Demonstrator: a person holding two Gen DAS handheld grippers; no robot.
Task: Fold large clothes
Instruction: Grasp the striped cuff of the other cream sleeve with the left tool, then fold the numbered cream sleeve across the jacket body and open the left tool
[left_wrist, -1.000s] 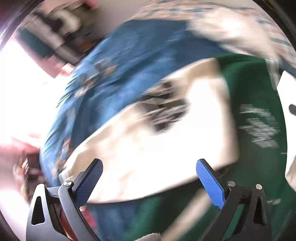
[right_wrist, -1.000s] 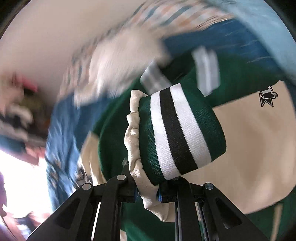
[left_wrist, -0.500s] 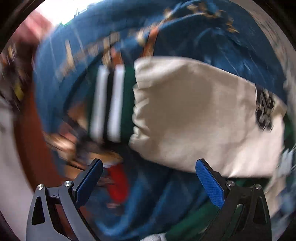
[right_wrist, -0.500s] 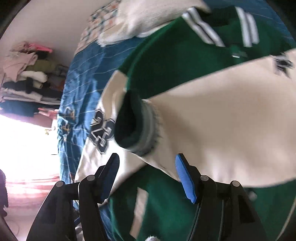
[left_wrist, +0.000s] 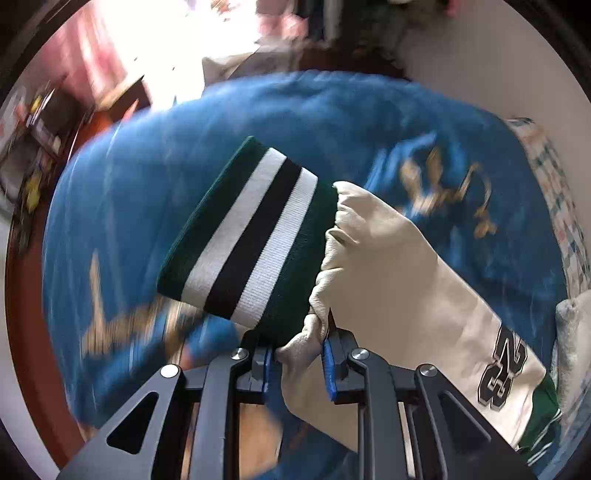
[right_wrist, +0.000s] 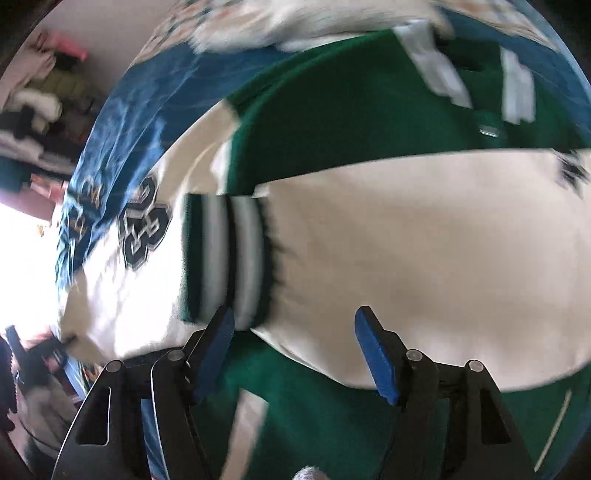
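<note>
A green varsity jacket with cream sleeves lies on a blue bedspread. In the left wrist view my left gripper is shut on the end of a cream sleeve, just behind its green cuff with white and black stripes. That sleeve carries a "23" patch. In the right wrist view my right gripper is open and empty, just above the other cream sleeve, which lies across the jacket's body with its striped cuff near the left finger.
The blue bedspread has gold lettering. A patterned pillow or blanket lies at the bed's right side. Stacked clothes sit on shelves by the wall. A bright window and reddish floor lie beyond the bed.
My right gripper let go of the striped cuff, which now lies across the jacket. My left gripper, open before, has shut on the other sleeve behind its cuff and lifted it.
</note>
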